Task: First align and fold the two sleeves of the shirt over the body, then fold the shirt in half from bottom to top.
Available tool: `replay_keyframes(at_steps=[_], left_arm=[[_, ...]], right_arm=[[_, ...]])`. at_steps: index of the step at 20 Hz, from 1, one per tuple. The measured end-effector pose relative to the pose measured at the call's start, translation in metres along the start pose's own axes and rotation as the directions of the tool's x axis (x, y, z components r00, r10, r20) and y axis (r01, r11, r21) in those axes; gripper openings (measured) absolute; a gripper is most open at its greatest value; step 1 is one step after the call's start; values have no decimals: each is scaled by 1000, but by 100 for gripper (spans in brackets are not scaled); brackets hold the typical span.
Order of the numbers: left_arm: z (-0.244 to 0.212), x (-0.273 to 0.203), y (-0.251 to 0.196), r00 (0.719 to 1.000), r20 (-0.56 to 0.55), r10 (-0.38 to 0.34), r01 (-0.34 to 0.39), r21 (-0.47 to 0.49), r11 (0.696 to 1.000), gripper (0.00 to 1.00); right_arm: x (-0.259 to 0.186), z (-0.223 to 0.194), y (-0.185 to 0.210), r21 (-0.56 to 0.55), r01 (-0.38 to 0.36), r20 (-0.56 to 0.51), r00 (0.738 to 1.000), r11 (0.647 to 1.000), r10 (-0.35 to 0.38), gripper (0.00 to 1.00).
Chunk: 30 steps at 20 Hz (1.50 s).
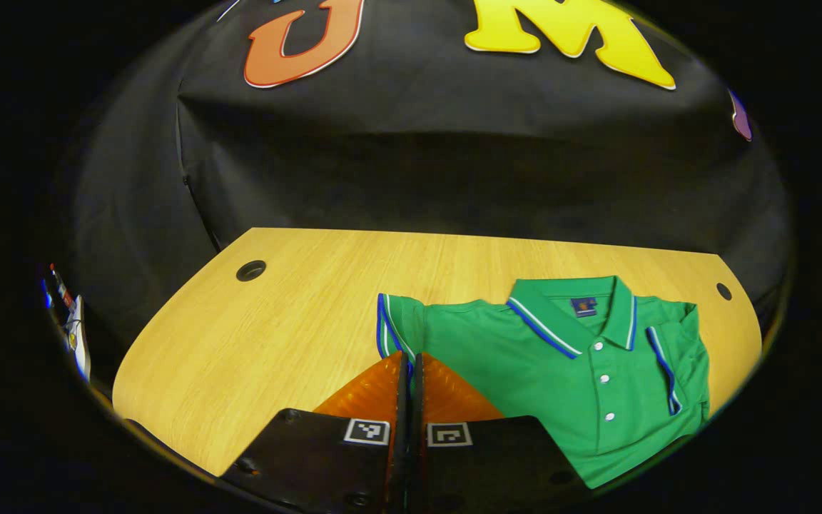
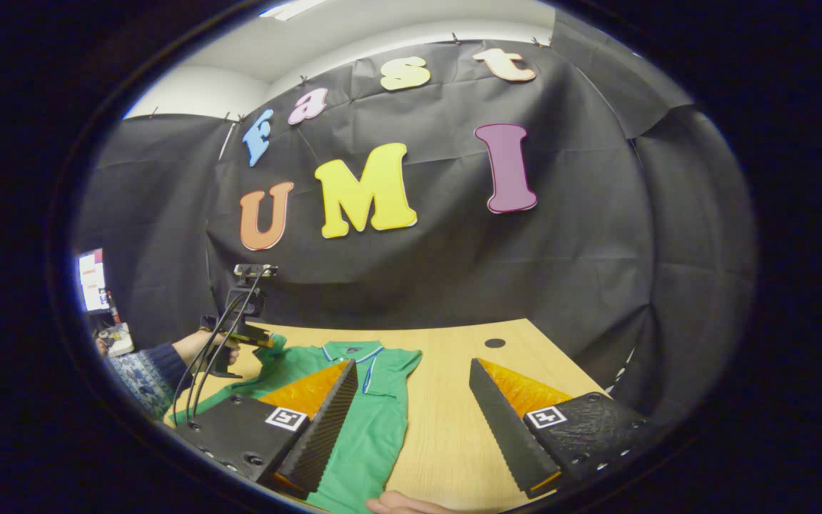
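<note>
Green shirt (image 1: 561, 371) is lying flat on the wooden table (image 1: 275, 321), collar toward the far edge. My left tongs (image 1: 409, 368) are squeezing tight together at the shirt's near sleeve; I cannot tell if cloth is caught between them. My right tongs (image 2: 411, 389) are hanging wide open above the shirt's other side, holding nothing. My hand (image 2: 215, 350) is gripping the left tongs beside the shirt.

Wide-open right gripper (image 2: 411, 400) above a wooden table (image 2: 447, 428), green shirt (image 2: 368, 421) lying beneath its left finger, left gripper (image 2: 240, 335) hand-held at the shirt's far-left edge.
</note>
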State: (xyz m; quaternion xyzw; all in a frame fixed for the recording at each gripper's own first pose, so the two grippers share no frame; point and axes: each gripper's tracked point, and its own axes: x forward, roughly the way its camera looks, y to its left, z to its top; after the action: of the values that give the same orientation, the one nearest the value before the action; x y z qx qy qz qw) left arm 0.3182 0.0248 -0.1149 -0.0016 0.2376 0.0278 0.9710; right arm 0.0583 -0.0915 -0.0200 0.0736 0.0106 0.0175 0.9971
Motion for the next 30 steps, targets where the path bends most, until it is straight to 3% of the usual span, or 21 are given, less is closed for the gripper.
replay_keyframes(at_steps=[2,4,5,7,8,12,14,17,19,22,24,26,30], left_arm=[[5,-8,-30,997,9,-73,73,-4,997,21],[21,-15,-41,996,59,-74,73,8,997,92],[28,-21,-42,995,85,-58,58,6,998,89],[37,-39,-48,991,112,-67,67,4,998,99],[42,-49,-49,990,120,-68,67,11,998,100],[61,-100,-38,983,183,-31,31,4,1000,100],[70,-135,-34,971,236,-40,38,15,999,100],[76,-194,-11,944,329,-1,-19,57,998,100],[60,-226,2,932,362,14,-41,67,997,100],[19,-264,27,935,352,36,-52,38,998,100],[-8,-287,46,927,371,59,-71,17,997,100],[-27,-305,52,902,427,63,-59,-21,998,100],[-78,-324,48,905,426,12,2,-34,999,100]], right_arm=[[-2,0,1,-15,3,4,1000,1000,-3,96],[-1,1,7,-2,-17,12,1000,1000,17,95],[0,1,8,13,-27,16,1000,1000,26,95],[1,-1,9,46,-36,10,999,998,35,96],[1,-2,9,48,-35,4,999,998,35,96],[-1,-3,11,-11,-27,3,1000,1000,27,96],[-4,-2,11,-49,-15,-8,1000,999,15,96],[-14,9,19,-70,-11,17,1000,997,12,96],[-24,14,31,-85,-20,35,999,996,23,95],[-42,19,48,-106,-28,56,998,994,34,91],[-56,23,64,-119,-55,78,995,991,64,95],[-69,22,72,-142,-64,98,992,988,79,96],[-87,-8,66,-151,-45,72,996,988,56,95]])
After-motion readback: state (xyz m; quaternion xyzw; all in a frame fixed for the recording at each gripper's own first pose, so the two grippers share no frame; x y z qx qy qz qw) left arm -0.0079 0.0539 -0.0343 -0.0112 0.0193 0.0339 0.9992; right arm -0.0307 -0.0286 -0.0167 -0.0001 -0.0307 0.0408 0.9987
